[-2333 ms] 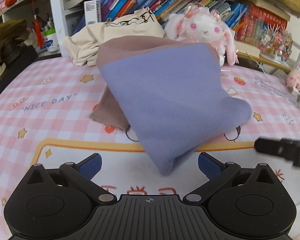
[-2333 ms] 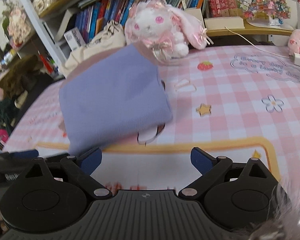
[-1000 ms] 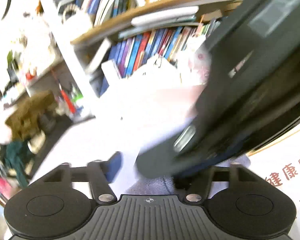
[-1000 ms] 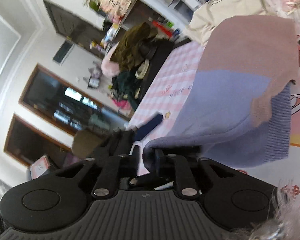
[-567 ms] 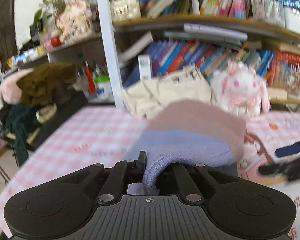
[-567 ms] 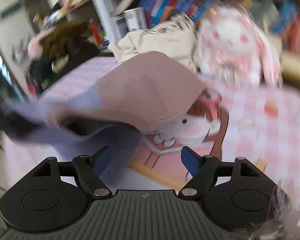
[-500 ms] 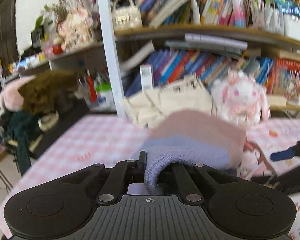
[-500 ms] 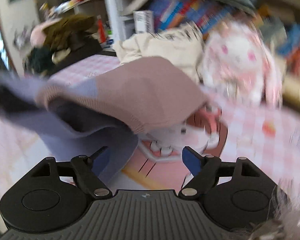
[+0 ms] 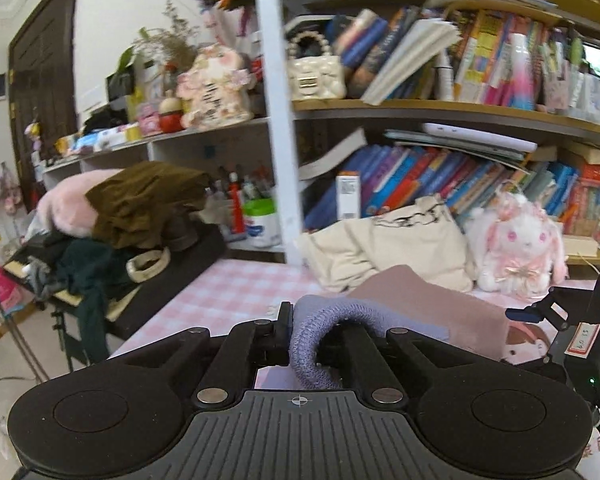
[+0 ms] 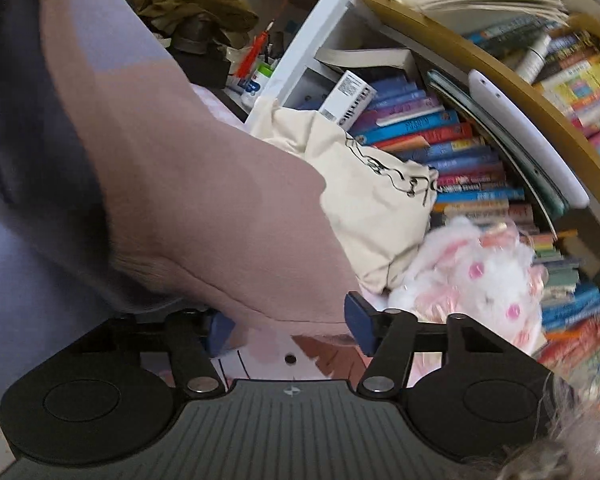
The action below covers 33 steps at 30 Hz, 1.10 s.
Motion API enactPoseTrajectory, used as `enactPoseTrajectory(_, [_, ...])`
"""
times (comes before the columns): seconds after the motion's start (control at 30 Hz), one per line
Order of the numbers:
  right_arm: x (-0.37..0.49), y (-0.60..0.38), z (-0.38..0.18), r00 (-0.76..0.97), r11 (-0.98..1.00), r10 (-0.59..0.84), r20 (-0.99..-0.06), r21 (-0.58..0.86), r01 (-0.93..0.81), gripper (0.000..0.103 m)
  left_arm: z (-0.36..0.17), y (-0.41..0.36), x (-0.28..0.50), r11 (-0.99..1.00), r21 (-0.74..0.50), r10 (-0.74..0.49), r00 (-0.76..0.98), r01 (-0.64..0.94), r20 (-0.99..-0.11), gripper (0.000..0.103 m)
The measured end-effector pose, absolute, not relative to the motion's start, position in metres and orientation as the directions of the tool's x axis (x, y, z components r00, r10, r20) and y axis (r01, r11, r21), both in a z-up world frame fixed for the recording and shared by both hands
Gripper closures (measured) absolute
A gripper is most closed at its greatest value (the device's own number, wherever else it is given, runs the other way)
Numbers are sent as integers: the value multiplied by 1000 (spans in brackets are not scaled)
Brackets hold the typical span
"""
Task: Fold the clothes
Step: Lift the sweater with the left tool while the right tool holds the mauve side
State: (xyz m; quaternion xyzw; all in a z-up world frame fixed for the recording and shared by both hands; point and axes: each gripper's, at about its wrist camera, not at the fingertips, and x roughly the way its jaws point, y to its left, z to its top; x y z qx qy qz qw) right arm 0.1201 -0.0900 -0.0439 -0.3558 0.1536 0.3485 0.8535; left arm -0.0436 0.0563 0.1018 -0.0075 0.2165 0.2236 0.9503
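Left gripper (image 9: 320, 340) is clamped on the sweater (image 9: 420, 308) hem, right gripper (image 10: 288, 328) gaping wide — I'd grab a matching corner so it hangs even.

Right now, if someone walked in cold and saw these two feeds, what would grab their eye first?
First, the purple and pink sweater: the left gripper is shut on its ribbed purple edge, low and centre in the left view, and it drapes across the right view above the open right gripper. Next, the white and pink plush rabbit beside the cream tote bag, below the crammed bookshelf.
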Motion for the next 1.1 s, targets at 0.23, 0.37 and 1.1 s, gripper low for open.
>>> enactPoseTrajectory(0.23, [111, -86, -23, 662, 496, 547, -512, -439, -749, 96, 95, 97, -59, 877, 46, 446, 776, -478, -446, 100])
enactPoseTrajectory(0.37, [99, -115, 27, 714, 614, 578, -396, -365, -700, 97, 99, 105, -67, 890, 46, 431, 802, -454, -414, 100])
enactPoseTrajectory(1.1, [2, -254, 251, 885, 855, 458, 89, -318, -410, 96, 222, 110, -34, 967, -256, 2, 1000, 1, 10, 99])
